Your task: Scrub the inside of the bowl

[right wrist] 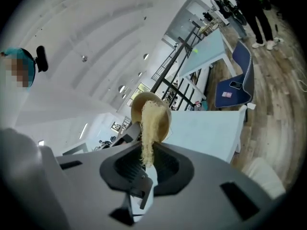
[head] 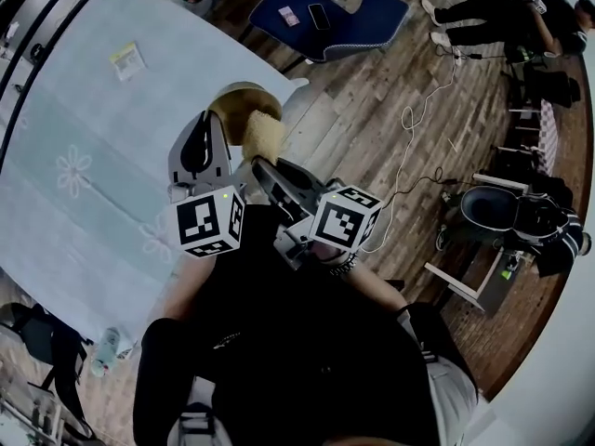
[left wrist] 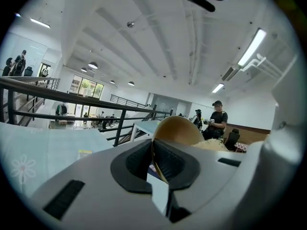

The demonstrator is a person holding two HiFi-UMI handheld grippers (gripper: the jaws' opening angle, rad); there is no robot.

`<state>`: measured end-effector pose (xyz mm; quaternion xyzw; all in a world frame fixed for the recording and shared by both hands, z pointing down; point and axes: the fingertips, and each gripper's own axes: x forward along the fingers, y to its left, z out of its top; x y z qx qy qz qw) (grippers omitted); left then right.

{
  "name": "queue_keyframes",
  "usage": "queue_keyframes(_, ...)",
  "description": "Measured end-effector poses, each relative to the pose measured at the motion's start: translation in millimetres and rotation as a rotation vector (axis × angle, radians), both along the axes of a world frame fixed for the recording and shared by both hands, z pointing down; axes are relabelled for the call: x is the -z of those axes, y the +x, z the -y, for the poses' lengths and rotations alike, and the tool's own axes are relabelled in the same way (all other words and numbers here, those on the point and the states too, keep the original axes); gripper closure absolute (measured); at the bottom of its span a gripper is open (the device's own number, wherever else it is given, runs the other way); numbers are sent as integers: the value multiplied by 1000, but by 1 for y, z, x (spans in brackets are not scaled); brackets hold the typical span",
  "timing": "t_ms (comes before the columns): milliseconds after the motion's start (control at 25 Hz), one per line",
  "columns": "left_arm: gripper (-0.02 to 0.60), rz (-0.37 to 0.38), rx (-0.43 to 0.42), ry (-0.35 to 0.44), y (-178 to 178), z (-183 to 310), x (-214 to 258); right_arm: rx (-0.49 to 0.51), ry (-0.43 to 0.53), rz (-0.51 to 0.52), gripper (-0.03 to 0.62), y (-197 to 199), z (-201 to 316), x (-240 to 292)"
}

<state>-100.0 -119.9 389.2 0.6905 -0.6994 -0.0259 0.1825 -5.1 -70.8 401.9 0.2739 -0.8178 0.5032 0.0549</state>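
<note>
Scrubbing seems to be the step in hand: the left gripper pinches the rim of the tan bowl, held up near the edge of the table. The right gripper is clamped on a fibrous scrubber that reaches into the bowl. Next, I think, the scrubber must rub around the inner wall while the rim grip holds firm.
</note>
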Motion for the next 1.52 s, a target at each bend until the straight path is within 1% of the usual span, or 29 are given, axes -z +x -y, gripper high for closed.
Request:
queue_keyframes(120, 557, 16, -33, 19, 12, -1, 6, -24, -39, 12, 543, 3, -1, -3)
queue_keyframes(240, 557, 37, -61, 31, 19, -1, 9, -69, -97, 56, 543, 7, 4, -5)
queue_keyframes(360, 557, 57, -108, 32, 24, -3, 10, -91, -120, 103, 543, 8, 10, -3)
queue_keyframes(440, 557, 65, -138, 28, 29, -3, 9, -115, -141, 103, 543, 12, 16, -5)
queue_keyframes(520, 555, 72, -153, 19, 33, -2, 7, -122, -141, 78, 543, 16, 21, -8)
queue_keyframes(600, 555, 78, -158, 10, 34, -1, 6, -105, -83, 25, 543, 18, 26, -8)
queue_keyframes(800, 557, 77, -189, 0, 37, -2, 4, -11, 185, -155, 543, 13, 34, 4)
queue_keyframes(880, 556, 85, -199, -1, 39, -2, 4, 37, 272, -208, 543, 8, 33, 8)
queue_keyframes(960, 557, 95, -204, -1, 41, -1, 4, 79, 337, -246, 543, 4, 31, 10)
queue_keyframes(1080, 557, 105, -216, -8, 43, 2, 3, 131, 407, -300, 543, 2, 30, 10)
queue_keyframes(1240, 557, 132, -251, -25, 50, 6, 0, 221, 470, -387, 545, 1, 28, 4)
queue_keyframes(1400, 557, 148, -279, -52, 56, 6, -6, 378, 513, -496, 545, -2, 15, -11)
queue_keyframes(1520, 558, 132, -278, -78, 55, 5, -11, 465, 526, -542, 545, -3, 5, -18)
